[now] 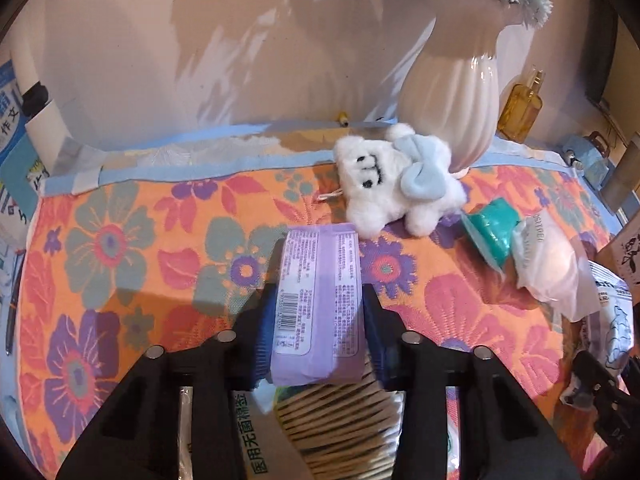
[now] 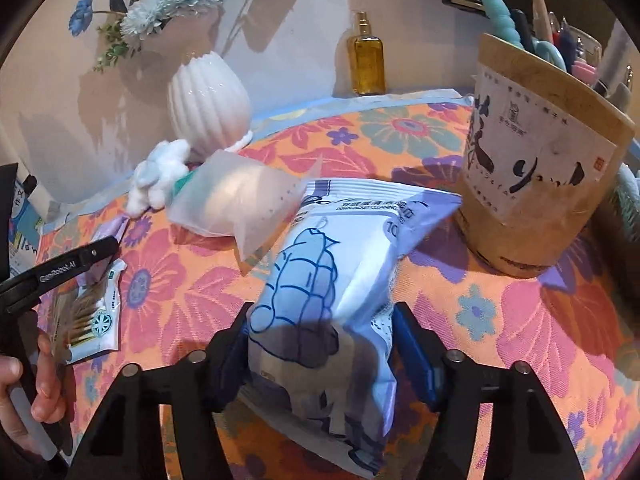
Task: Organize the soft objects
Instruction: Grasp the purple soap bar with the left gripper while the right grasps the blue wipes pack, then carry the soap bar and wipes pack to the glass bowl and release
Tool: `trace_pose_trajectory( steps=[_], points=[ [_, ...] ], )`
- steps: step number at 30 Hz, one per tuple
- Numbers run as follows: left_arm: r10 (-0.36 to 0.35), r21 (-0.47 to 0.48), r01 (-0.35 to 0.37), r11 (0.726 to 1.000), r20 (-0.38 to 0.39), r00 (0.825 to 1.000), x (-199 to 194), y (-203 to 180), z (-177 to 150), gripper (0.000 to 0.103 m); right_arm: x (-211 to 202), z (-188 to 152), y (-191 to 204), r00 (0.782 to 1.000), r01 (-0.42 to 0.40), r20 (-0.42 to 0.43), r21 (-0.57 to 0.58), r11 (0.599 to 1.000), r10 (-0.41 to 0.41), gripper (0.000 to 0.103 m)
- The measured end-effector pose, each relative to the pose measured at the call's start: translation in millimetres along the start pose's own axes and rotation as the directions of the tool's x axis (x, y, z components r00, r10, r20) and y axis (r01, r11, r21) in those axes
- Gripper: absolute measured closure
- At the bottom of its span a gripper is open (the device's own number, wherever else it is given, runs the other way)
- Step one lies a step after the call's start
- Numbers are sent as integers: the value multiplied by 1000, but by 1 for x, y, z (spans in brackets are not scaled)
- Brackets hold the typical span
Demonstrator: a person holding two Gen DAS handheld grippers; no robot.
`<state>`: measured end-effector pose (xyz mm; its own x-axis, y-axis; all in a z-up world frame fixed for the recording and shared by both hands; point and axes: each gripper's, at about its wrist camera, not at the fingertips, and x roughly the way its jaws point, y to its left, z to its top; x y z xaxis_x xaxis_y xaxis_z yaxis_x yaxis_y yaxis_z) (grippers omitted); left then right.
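A purple wipes pack (image 1: pixel 316 300) lies lengthwise between the fingers of my left gripper (image 1: pixel 320 292), and both blue pads press on its long sides. Under it lies a cotton swab pack (image 1: pixel 332 428). My right gripper (image 2: pixel 322 310) is shut on a blue-and-white wipes pack (image 2: pixel 320 280) with a jacket drawing, gripping its near end. A white plush toy (image 1: pixel 394 184) with a pale blue bow lies beyond the purple pack, by the vase. Beside it are a teal pouch (image 1: pixel 490 232) and a translucent white bag (image 1: pixel 548 264).
An orange floral cloth (image 1: pixel 140 240) covers the table. A white ribbed vase (image 2: pixel 206 104) and an amber bottle (image 2: pixel 365 56) stand at the back wall. A cardboard tub (image 2: pixel 540 184) of pens stands at the right. A hand (image 2: pixel 44 392) holds the left tool at the right wrist view's left edge.
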<state>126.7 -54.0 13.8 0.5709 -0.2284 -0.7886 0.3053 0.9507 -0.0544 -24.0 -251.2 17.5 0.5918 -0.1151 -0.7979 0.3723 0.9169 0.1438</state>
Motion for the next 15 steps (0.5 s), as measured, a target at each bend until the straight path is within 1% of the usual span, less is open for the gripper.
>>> trace_pose_trajectory(
  steps=[3,4,8,10,15],
  points=[
    [37,6,-37,999,33,999,-11,-2,-3,68,-2,-2,1,1000,-2,7,-17,1000,2,44],
    [60,6,-60,998,58,997,-21,-5,-5,68,-4,-2,1,1000,-1,10,-24,1000,1,44],
    [100,-7,-99,995,128,987,-62,-15,-17,68,-15,-10,-4,1000,-16,12,-23,1000,16,46],
    [104,-15,-103,995,145,984,-80,-25,-25,68,-23,-15,-7,1000,-25,13,-23,999,25,46],
    [83,-31,-78,996,204,975,-128,-52,-46,68,-51,-32,-15,999,-19,30,-51,999,20,46]
  ],
)
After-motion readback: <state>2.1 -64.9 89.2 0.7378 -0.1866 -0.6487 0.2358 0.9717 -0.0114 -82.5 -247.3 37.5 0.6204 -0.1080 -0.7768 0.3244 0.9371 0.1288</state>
